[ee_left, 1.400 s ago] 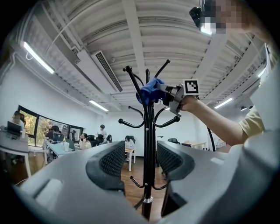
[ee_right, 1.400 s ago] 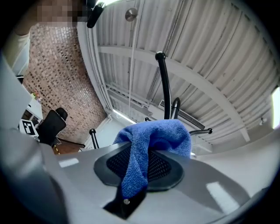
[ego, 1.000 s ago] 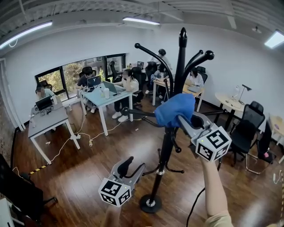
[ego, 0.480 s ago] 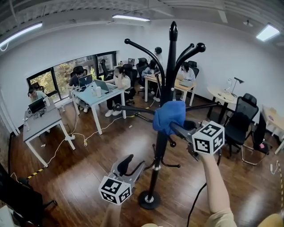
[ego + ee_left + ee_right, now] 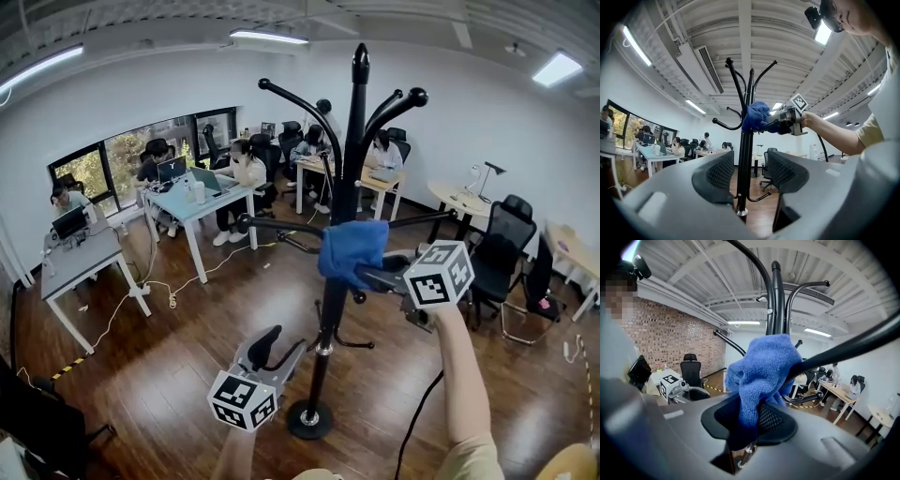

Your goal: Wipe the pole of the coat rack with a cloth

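**A:** Where's the cloth?

**B:** The blue cloth (image 5: pixel 351 250) is bunched in the right claw (image 5: pixel 749 423), whose jaws are clenched on a fold of it. It's pressed against the pole (image 5: pixel 351 155) of the coat rack about halfway up, just where the lower hooks (image 5: pixel 272 226) branch off.

**A:** And the other one?

**B:** The left claw (image 5: pixel 750 174) hangs lower, jaws apart with nothing between them. It's aimed at the lower pole but not touching it.

**A:** How will the cloth handle?

**B:** It looks like soft, light, floppy terry. It should wrap round the pole easily, but it could snag on a hook or slip out of a thin pinch, so a deep bite on a thick fold seems best. The pole looks slim, smooth and stiff, and it stands on a small round base (image 5: pixel 309 419). A hard sideways shove might rock it, so the free claw could steady the lower part.

**A:** Room to move?

**B:** Plenty. The rack stands out on the open wooden floor (image 5: pixel 187 356). It's well apart from the nearest surface (image 5: pixel 217 195) towards the floor's far left, and from the black chair (image 5: pixel 502 262) on the right. Below the hooks the pole runs clear down to the base. Above, the curved top hooks would crowd a stroke.
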Action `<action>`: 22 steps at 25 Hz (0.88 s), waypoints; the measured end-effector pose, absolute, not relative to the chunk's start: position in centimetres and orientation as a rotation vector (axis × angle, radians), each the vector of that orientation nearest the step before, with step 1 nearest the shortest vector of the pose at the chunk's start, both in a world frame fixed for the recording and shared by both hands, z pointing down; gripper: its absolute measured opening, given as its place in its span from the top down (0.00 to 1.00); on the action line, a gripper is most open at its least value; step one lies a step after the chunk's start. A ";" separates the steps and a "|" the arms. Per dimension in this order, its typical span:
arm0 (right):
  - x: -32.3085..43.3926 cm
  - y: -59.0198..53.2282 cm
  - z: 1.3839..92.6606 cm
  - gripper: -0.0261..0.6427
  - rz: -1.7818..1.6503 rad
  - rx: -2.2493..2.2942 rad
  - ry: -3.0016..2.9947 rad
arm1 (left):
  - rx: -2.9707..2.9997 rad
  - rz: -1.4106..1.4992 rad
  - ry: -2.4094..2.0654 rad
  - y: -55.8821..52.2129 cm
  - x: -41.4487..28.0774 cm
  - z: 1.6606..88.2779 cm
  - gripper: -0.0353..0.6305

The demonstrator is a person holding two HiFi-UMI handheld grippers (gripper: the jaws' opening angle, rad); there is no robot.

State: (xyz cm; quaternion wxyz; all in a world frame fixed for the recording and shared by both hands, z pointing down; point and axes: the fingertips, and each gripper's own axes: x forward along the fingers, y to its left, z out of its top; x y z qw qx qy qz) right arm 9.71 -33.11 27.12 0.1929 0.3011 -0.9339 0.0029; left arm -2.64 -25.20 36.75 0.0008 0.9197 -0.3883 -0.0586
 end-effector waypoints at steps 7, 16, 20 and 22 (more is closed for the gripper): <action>9.8 -30.2 26.7 0.85 0.086 0.659 -2.621 | 2.903 -0.197 -1.174 -24.4 -2.1 36.5 0.64; 10.8 -24.2 24.4 0.85 0.207 0.342 -2.892 | 2.902 -0.181 -1.130 -24.0 -1.4 37.2 0.64; 10.3 -22.0 21.9 0.85 0.043 0.357 -2.950 | 2.893 -0.180 -1.136 -24.1 -1.6 37.4 0.64; 10.2 -22.5 20.0 0.85 -0.032 0.479 -2.967 | 2.888 -0.184 -1.141 -24.0 -1.9 37.4 0.64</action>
